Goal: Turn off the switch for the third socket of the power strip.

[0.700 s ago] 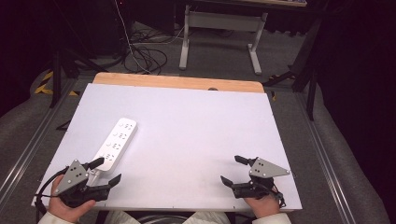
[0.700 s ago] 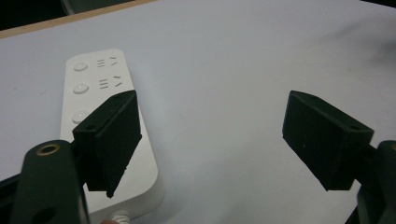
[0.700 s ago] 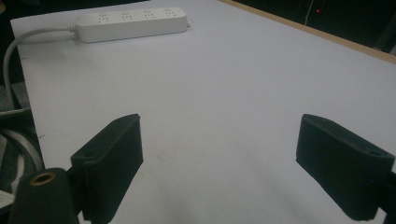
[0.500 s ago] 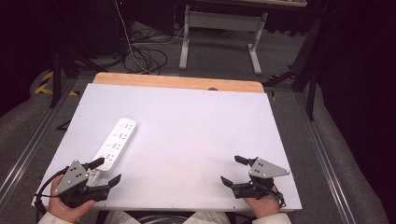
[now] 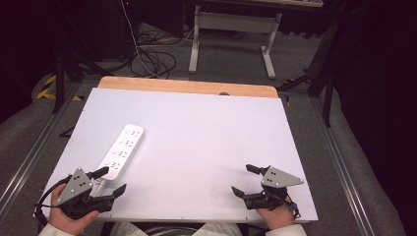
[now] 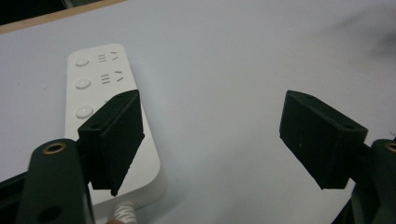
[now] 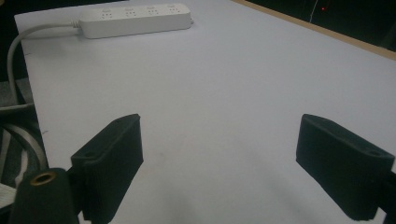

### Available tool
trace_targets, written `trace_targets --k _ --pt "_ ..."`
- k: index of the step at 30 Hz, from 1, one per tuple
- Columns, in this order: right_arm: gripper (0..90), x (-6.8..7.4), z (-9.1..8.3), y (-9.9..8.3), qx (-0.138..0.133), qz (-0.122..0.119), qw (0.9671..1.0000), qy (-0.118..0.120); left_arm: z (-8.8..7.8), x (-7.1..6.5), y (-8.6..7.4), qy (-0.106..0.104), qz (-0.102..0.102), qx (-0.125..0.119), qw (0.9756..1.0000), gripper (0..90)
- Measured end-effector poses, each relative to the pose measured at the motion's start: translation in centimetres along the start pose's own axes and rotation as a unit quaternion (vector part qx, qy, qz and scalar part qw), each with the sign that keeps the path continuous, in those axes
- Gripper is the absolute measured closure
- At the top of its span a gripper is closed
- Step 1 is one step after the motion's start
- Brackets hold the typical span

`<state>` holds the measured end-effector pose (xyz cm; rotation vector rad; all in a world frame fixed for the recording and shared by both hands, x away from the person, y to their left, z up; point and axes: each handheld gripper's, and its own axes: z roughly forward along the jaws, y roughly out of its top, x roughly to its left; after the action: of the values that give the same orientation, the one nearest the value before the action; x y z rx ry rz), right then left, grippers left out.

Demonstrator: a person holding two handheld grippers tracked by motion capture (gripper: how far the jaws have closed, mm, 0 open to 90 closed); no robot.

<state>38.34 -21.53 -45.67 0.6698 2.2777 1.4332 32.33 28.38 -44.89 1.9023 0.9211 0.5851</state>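
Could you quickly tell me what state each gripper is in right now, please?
Left gripper: open, holding nothing, beside the power strip.
Right gripper: open, holding nothing.

A white power strip point(image 5: 120, 151) lies on the white surface point(image 5: 206, 132) just ahead of the left tongs point(image 5: 109, 181), well apart from the right tongs point(image 5: 244, 180).

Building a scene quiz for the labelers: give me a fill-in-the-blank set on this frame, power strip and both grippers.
1. The white power strip lies on the table nearer the ____ gripper.
2. The jaws of the left gripper and the right gripper are both ____.
3. The strip's cord leaves from the end nearest the ____.
4. The colour of the table's top is ____.

Missing words: left; open; person; white
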Motion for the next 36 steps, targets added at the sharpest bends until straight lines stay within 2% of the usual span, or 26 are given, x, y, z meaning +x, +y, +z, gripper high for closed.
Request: trace_targets --k 2,5,7,8,15,22,27,36 --pt "14.9 0.0 0.0 0.0 0.001 0.0 1.0 0.001 0.0 0.0 0.1 -0.005 -0.008 -0.001 1.0 22.2" --pt "14.9 0.0 0.0 0.0 0.001 0.0 1.0 0.002 0.0 0.0 0.2 -0.006 -0.01 0.002 0.9999 22.4" --pt "14.9 0.0 0.0 0.0 0.002 0.0 1.0 0.002 -0.1 0.0 0.3 -0.005 -0.008 0.002 1.0 23.8" --pt "14.9 0.0 0.1 0.0 0.004 -0.001 1.0 0.002 -0.2 0.0 0.5 -0.002 0.0 0.001 1.0 25.1" --pt "14.9 0.1 0.3 0.0 0.009 -0.001 1.0 0.003 -0.3 0.2 1.4 -0.004 0.007 0.0 1.0 32.7" --pt "14.9 0.1 0.3 0.0 0.012 -0.002 0.9999 0.004 0.1 0.9 2.5 -0.012 0.002 0.006 0.9999 33.0" --pt "14.9 0.1 0.3 0.0 0.013 -0.003 0.9999 0.004 0.3 1.5 3.5 -0.013 -0.013 0.009 0.9998 33.2" --pt "14.9 0.1 0.4 0.0 0.015 -0.002 0.9999 0.004 0.3 2.3 5.1 -0.008 -0.01 0.012 0.9998 33.8"
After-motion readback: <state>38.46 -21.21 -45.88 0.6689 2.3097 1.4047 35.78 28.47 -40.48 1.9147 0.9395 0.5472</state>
